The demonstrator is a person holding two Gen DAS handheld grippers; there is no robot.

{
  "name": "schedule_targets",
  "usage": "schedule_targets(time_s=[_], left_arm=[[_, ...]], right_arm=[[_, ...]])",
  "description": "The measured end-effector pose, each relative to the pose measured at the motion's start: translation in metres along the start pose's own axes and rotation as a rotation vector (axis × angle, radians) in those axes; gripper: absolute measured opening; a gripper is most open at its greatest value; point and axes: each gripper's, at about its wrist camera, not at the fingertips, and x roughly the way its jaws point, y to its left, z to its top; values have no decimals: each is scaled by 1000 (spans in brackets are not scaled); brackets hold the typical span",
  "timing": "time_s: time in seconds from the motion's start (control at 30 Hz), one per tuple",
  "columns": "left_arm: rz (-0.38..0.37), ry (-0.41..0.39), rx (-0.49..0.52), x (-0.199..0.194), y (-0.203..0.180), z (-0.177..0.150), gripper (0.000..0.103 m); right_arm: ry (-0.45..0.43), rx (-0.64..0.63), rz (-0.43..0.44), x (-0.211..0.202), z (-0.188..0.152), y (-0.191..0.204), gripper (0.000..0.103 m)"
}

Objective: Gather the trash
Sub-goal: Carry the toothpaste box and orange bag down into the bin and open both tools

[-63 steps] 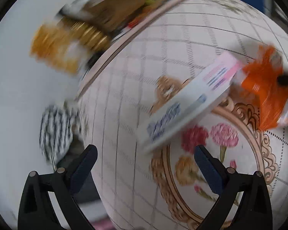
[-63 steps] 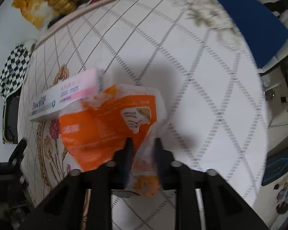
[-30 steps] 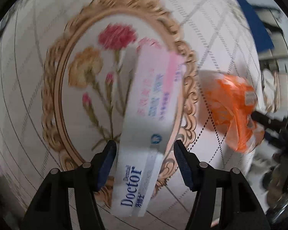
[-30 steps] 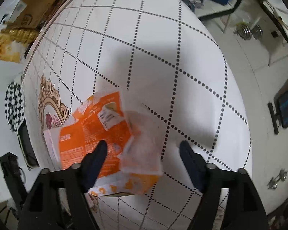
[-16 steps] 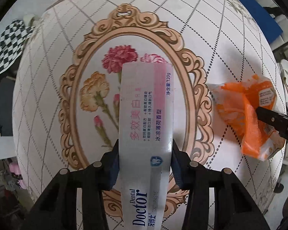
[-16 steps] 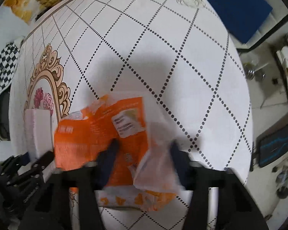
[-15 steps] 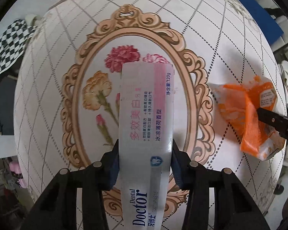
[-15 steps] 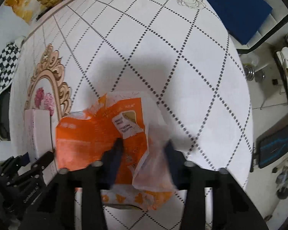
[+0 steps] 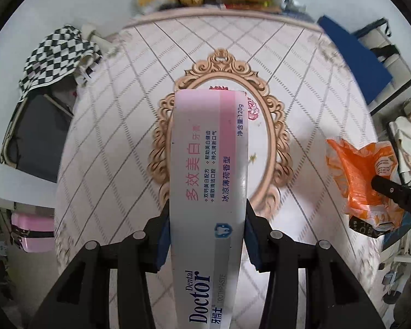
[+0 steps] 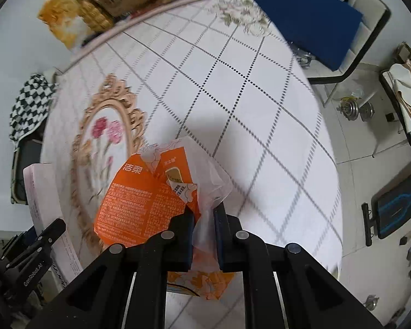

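A long white and pink toothpaste box (image 9: 208,192) sits between the blue pads of my left gripper (image 9: 205,233), which is shut on it and holds it up above the table (image 9: 101,192). The same box (image 10: 45,200) shows at the left edge of the right wrist view. My right gripper (image 10: 204,216) is shut on a crumpled orange plastic wrapper (image 10: 148,200), lifted off the cloth. In the left wrist view that wrapper (image 9: 356,181) hangs at the far right with a black finger of the right gripper (image 9: 397,192) on it.
The table wears a white diamond-patterned cloth with a gold oval flower frame (image 9: 219,126). A checkered cloth (image 9: 54,57) lies over a dark seat at the left. Cardboard boxes and yellow packets (image 10: 79,13) stand behind the table. A blue chair (image 10: 309,13) stands at the right.
Both grippers have risen from the table with the box and the wrapper. The right jaws closed from wide apart to pinching the wrapper. The table now looks farther away.
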Motion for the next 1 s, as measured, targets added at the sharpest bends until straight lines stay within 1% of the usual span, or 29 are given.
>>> schedule_targets(time_s=[0.07, 0.1, 0.13, 0.2, 0.23, 0.27, 0.3, 0.37, 0.4, 0.43, 0.53, 0.57, 0.6, 0.63, 0.67, 0.77, 0.8, 0.83, 0.87, 0.93, 1.0], left_arm=[[-18, -33, -5, -22, 12, -21, 42], [-26, -45, -5, -23, 16, -22, 42], [-37, -59, -7, -35, 23, -34, 42], [-62, -85, -9, -49, 39, -50, 42], [-72, -99, -6, -58, 43, -61, 42], [-90, -117, -4, -73, 51, -80, 42], [-104, -125, -3, -79, 58, -89, 42], [-131, -143, -1, -100, 74, -122, 42], [-144, -146, 2, -105, 81, -134, 42], [-156, -145, 5, -113, 89, -152, 42], [-189, -124, 8, -122, 111, -196, 42], [-201, -108, 4, -122, 118, -211, 42], [-213, -83, 0, -119, 125, -226, 42], [-220, -60, -4, -115, 130, -240, 42], [-230, -25, -8, -108, 135, -258, 42], [-247, 65, -17, -84, 139, -301, 42], [-246, 89, -21, -76, 140, -313, 42], [-250, 114, -29, -67, 139, -325, 42], [-262, 157, -44, -50, 139, -340, 42], [-266, 209, -63, -24, 139, -363, 42], [-269, 266, -89, 13, 137, -382, 42]], right_arm=[[-27, 3, 11, -21, -23, 6, 13], [-39, 3, 16, -32, -36, 7, 13], [-48, 3, 19, -40, -44, 8, 13], [-82, 3, 27, -69, -80, 12, 13], [-97, 7, 35, -82, -96, 13, 13], [-112, 13, 43, -94, -115, 16, 13], [-123, 15, 46, -105, -130, 16, 13], [-155, 29, 46, -130, -179, 21, 13], [-159, 36, 48, -137, -194, 22, 13], [-161, 48, 55, -148, -224, 23, 13], [-141, 73, 81, -162, -290, 24, 13], [-123, 78, 90, -164, -321, 24, 13], [-112, 82, 89, -163, -337, 24, 13], [-82, 92, 87, -159, -366, 22, 13], [-56, 103, 93, -154, -385, 19, 13], [54, 152, 85, -126, -452, 6, 13], [76, 163, 88, -119, -465, 2, 13], [113, 174, 85, -106, -483, -3, 13], [157, 174, 76, -90, -501, -7, 13], [234, 195, 69, -56, -531, -19, 13], [284, 198, 56, -24, -553, -28, 13]])
